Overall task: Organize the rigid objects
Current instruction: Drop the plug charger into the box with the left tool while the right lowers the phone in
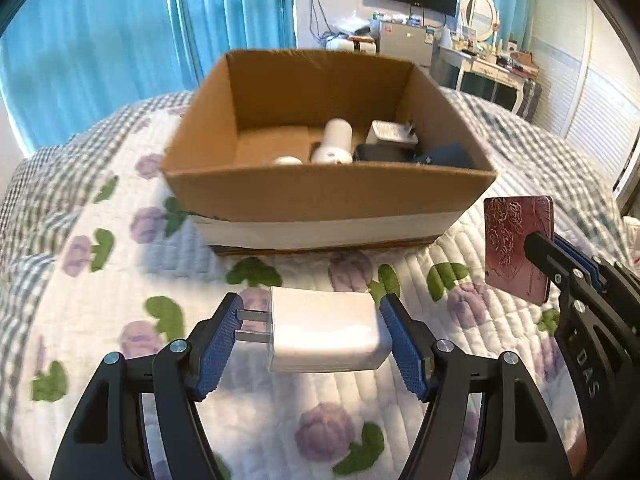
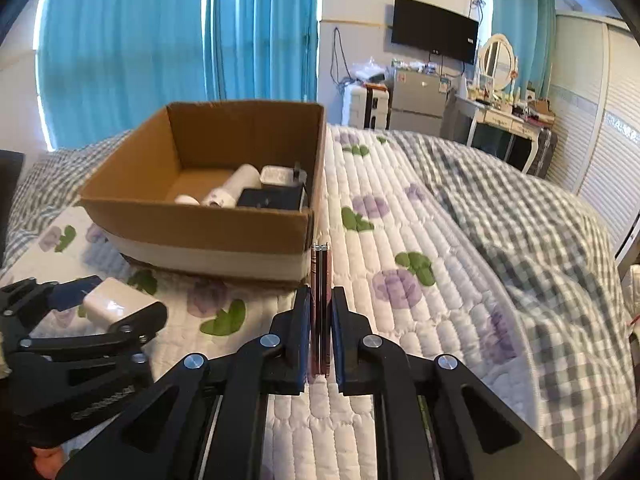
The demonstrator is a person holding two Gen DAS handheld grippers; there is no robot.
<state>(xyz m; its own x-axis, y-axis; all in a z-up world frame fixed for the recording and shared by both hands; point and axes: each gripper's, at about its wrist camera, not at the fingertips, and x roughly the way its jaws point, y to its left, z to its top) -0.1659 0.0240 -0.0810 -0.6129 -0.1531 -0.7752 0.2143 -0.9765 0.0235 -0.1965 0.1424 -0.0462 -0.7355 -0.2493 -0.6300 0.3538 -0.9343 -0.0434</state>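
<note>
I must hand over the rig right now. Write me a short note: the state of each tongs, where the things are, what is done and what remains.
Left tongs: shut on the white charger, lifted just off the quilt, prongs against the left pad.
Right tongs: shut on the thin red case, held on edge near the box's right corner.
Box: on the quilt ahead, open.
Done: a white cylinder, a white adapter and dark items lie inside.
Left: carry the charger and the case over the rim and release them in the box.

Daylight glows through blue curtains (image 1: 120,40) at eleven o'clock; both views are bright, softly blurred, with fisheye bending and black corners at the rim.
</note>
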